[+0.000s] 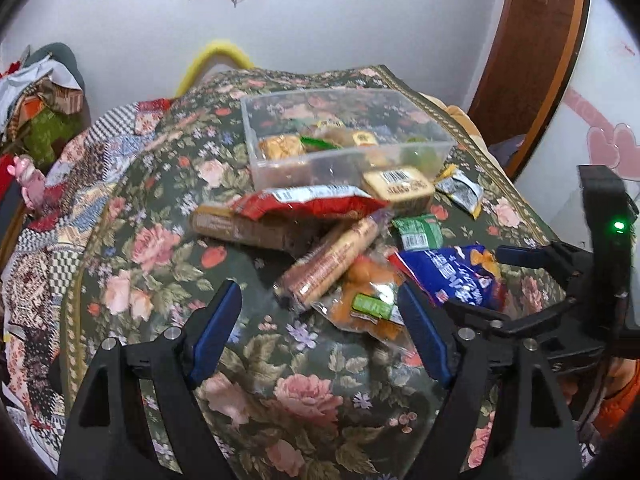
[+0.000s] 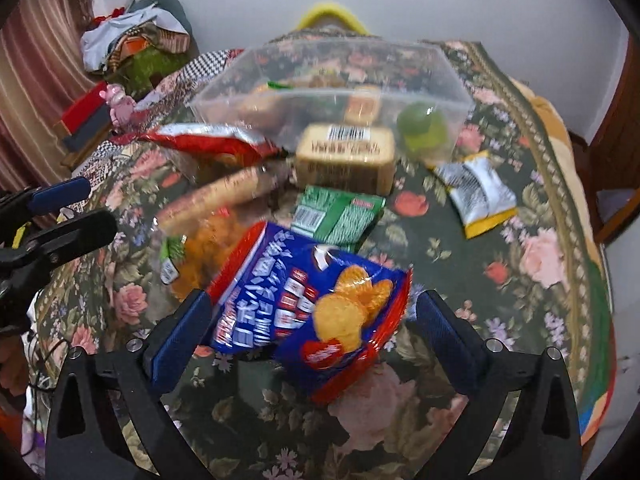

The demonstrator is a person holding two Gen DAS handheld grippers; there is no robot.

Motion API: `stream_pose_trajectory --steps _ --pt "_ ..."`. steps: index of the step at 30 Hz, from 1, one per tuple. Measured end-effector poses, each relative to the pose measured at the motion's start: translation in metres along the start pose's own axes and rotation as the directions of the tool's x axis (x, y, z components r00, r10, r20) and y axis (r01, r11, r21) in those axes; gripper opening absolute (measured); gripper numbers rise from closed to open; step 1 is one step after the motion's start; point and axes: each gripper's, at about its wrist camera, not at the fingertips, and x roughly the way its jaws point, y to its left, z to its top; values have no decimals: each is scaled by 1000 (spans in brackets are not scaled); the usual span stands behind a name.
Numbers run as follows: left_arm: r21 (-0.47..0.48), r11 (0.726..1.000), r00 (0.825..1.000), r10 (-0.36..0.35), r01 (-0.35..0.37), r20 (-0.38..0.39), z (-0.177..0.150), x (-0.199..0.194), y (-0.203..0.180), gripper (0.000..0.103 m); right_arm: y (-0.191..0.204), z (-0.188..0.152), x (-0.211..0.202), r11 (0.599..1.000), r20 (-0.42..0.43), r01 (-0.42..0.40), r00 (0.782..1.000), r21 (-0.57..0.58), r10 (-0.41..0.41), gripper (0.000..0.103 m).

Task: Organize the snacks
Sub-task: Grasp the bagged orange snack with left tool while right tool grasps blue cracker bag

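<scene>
Snacks are only partly sorted. A clear bin point(image 1: 344, 136) at upper centre of the left view already holds several items: a yellowish packet point(image 1: 280, 146), a green-wrapped piece, a small tan box and a green round thing point(image 2: 420, 128), though through the blurred plastic it cannot be told for certain which lie inside and which lean on the wall. Most of the pile is left outside, on the floral cloth point(image 1: 304, 396).

The blue bag point(image 2: 316, 308) is the item in hand's reach. In the right view it is seen at lower centre, between the fingers of the right gripper point(image 2: 312, 320), which stand wide apart; the left pad seems to brush its edge, but no squeeze is shown. Its long axis runs from upper left to lower right of that frame, the red-trimmed end pointing to the lower right and the far end up towards the bin.

Outward from it, an orange bag point(image 1: 360, 296) lies just beside and partly under it, and this is framed by the left gripper point(image 1: 320, 312), whose fingers are also apart and closed on nothing. A biscuit roll point(image 1: 332, 264) lies diagonally, touching the orange bag, its axis rising to the upper right. Beyond are a green packet point(image 1: 416, 232), a tan box point(image 1: 400, 188) against the bin's near wall, a red bag point(image 1: 312, 200) over a brown box point(image 1: 240, 226), and a silver-yellow sachet point(image 1: 460, 192) apart at the right.
</scene>
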Motion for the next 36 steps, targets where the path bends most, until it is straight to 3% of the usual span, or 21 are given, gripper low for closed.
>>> stream_pose_trajectory --steps 8,13,15,17,21,30,36 --pt "27 998 998 -56 57 -37 2 23 -19 80 -16 -5 10 994 -24 -93 995 53 95 100" --pt "44 997 995 -66 69 -75 2 43 -28 74 -23 -14 9 994 -15 -98 995 46 99 80" --pt "47 997 994 -61 65 -90 1 49 -29 74 -27 -16 4 991 -11 -123 992 46 124 65" --pt "50 997 992 -57 63 -108 0 56 -29 74 -29 -17 0 991 -5 -129 992 37 129 60" --pt "67 995 990 -63 71 -124 -3 65 -34 74 -33 -20 -9 993 11 -116 993 13 116 60" --pt "116 991 989 -42 59 -140 -5 76 -50 74 -45 -8 -8 983 29 -164 986 79 163 63" --pt "114 989 986 -76 94 -147 -12 66 -50 74 -46 -8 -2 977 32 -189 982 101 187 61"
